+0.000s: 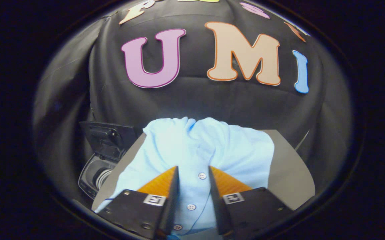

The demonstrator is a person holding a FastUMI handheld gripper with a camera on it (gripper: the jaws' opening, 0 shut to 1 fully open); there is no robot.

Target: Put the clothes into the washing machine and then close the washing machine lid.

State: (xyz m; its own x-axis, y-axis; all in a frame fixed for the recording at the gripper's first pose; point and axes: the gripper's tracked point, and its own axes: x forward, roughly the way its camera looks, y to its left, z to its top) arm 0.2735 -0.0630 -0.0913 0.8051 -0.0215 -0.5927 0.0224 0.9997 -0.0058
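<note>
A light blue buttoned shirt (195, 150) lies spread over a grey table (289, 173). My gripper (193, 170) hovers just above it, open, with the button placket running through the gap between the two fingers. The fingers do not press on the cloth. To the left, below the table edge, stands the washing machine (94, 173) with its round drum opening showing. Its dark lid (107, 138) is raised and leans back behind the opening.
The black cloth wall hangs close behind the table and the machine. Bare grey table surface shows to the right of the shirt, up to the table's right edge (307, 173).
</note>
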